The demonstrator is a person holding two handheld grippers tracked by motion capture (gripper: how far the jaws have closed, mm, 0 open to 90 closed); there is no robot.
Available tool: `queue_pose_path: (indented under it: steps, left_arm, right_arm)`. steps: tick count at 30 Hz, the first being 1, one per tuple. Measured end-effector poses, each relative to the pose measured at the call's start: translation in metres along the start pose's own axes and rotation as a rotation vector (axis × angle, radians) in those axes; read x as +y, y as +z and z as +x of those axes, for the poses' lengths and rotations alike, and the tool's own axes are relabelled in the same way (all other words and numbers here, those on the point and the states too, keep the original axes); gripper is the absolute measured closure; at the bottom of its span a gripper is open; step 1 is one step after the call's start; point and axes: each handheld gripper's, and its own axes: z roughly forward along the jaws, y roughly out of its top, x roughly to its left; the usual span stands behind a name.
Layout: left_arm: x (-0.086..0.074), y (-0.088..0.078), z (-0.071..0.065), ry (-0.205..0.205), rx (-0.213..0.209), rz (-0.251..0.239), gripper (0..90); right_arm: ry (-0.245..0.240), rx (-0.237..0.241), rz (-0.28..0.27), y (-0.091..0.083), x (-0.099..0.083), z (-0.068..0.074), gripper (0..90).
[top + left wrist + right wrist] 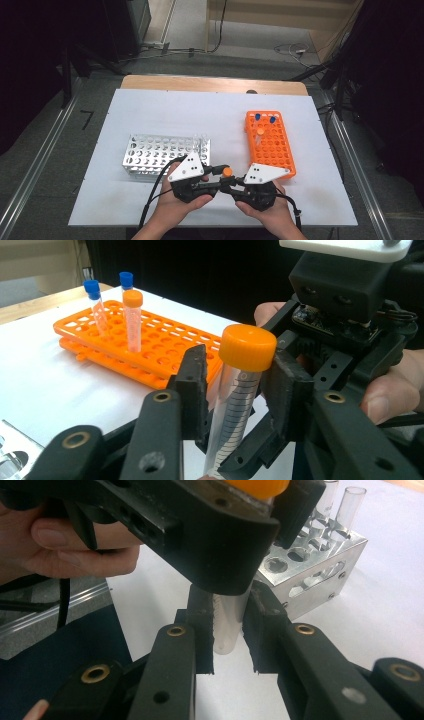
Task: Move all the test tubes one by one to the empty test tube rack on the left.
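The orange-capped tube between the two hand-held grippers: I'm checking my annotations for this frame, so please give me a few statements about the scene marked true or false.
1. The right hand-held gripper clamps the tube low on its clear body. True.
2. The tube's cap is blue. False: it is orange.
3. The orange rack holds three capped tubes. True.
4. The metal rack sits right of the orange rack in the high view. False: it sits left.
5. The left hand-held gripper has its jaws at the tube's top, around the cap. True.

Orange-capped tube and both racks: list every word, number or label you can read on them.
No readable text anywhere.
The orange-capped tube bears black graduation lines, but no figures can be made out.
The orange rack shows no legible marking.
The metal rack shows no legible marking.
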Motion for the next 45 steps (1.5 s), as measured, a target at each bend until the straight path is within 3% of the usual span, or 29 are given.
queue_pose_path:
  steps: [3, 12, 16, 24, 32, 45]
  left_arm:
    - [0.000, 0.000, -0.001, 0.007, -0.001, 0.001, 69.1]
    - [0.001, 0.000, -0.002, 0.018, 0.006, -0.011, 70.3]
    - [0.003, -0.003, 0.001, 0.009, 0.019, -0.022, 70.4]
    - [0.005, -0.009, 0.009, -0.003, 0.053, -0.027, 70.4]
    - [0.005, -0.019, 0.021, -0.017, 0.097, -0.035, 70.5]
    - [0.008, -0.039, 0.045, -0.051, 0.175, -0.069, 70.5]
  right_arm:
    - [-0.001, 0.004, 0.005, 0.001, 0.000, 0.000, 72.7]
    - [-0.003, 0.011, -0.006, 0.000, 0.000, -0.001, 72.2]
    - [-0.016, 0.004, -0.032, -0.002, -0.001, -0.001, 63.1]
    - [-0.013, -0.007, -0.063, -0.013, -0.005, -0.009, 36.2]
    - [0.044, -0.089, -0.077, -0.034, -0.015, -0.029, 16.6]
    - [0.093, -0.164, -0.093, -0.068, -0.035, -0.051, 8.5]
